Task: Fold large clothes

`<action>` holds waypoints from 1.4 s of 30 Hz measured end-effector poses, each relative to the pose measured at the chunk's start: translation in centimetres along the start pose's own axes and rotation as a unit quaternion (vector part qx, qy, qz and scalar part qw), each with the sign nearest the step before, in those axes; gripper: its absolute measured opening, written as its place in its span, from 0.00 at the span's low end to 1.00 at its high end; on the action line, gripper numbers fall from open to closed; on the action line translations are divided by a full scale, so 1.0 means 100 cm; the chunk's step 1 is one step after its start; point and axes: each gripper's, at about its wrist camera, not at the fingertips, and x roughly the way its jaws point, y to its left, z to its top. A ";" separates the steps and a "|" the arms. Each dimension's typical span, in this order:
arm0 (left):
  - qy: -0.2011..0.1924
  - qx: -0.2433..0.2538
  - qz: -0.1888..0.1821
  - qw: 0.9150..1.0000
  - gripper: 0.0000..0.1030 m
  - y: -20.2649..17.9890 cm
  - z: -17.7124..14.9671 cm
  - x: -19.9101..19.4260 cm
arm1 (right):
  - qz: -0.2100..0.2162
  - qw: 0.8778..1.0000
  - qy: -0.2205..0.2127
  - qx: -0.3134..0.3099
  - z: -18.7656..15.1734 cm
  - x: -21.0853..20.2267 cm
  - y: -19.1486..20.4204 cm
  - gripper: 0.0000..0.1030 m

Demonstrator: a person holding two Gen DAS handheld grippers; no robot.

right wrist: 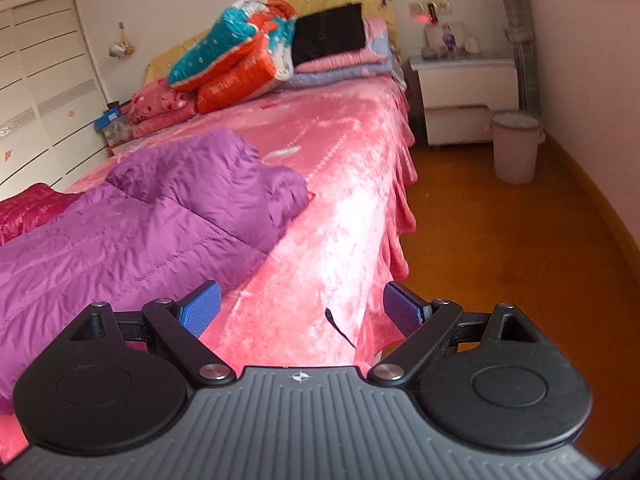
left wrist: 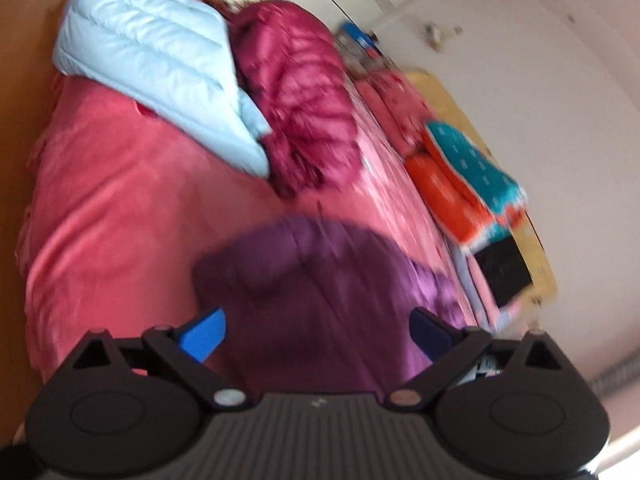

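Note:
A purple quilted jacket [right wrist: 132,220] lies on the pink bed cover [right wrist: 340,184], partly folded, with a sleeve laid over its top. In the tilted, blurred left wrist view the same purple jacket [left wrist: 316,292] lies just beyond my left gripper [left wrist: 318,334], whose blue pads stand wide apart with nothing pressed between them. My right gripper [right wrist: 301,312] is open too, above the bed's near corner, to the right of the jacket and clear of it. A dark red quilted jacket [left wrist: 304,104] and a pale blue one [left wrist: 152,68] lie farther along the bed.
Folded quilts in teal and orange [right wrist: 236,56], a black item [right wrist: 330,34] and pink blankets are stacked by the headboard. A white nightstand [right wrist: 464,92] and a pink bin [right wrist: 516,146] stand right of the bed on the wooden floor [right wrist: 500,264]. A wardrobe [right wrist: 44,92] stands at left.

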 end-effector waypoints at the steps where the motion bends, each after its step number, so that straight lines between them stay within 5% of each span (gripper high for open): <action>1: -0.007 -0.005 0.005 1.000 0.96 0.003 0.006 0.007 | 0.001 1.000 -0.004 -0.007 0.001 -0.003 0.003 1.00; 8: 0.001 -0.035 -0.007 0.999 0.96 0.031 0.033 0.056 | 0.015 0.999 -0.007 -0.044 0.000 -0.011 0.025 1.00; 19: 0.036 0.020 -0.068 0.997 0.88 0.028 0.038 0.097 | 0.027 0.996 0.006 -0.080 -0.002 0.000 0.049 1.00; 27: 0.074 0.057 -0.072 0.993 0.28 0.012 0.026 0.105 | 0.034 0.996 0.012 -0.086 -0.003 -0.002 0.054 1.00; 30: 0.072 0.063 -0.098 0.991 0.16 -0.001 0.023 0.096 | 0.035 0.995 0.009 -0.088 -0.002 -0.005 0.055 1.00; 35: 0.092 0.093 -0.165 0.978 0.13 -0.040 0.004 0.078 | 0.042 0.996 0.001 -0.076 0.002 -0.010 0.055 1.00; 42: 0.169 0.177 -0.231 0.942 0.13 -0.110 -0.076 0.063 | 0.056 0.997 -0.011 -0.051 0.010 -0.016 0.054 1.00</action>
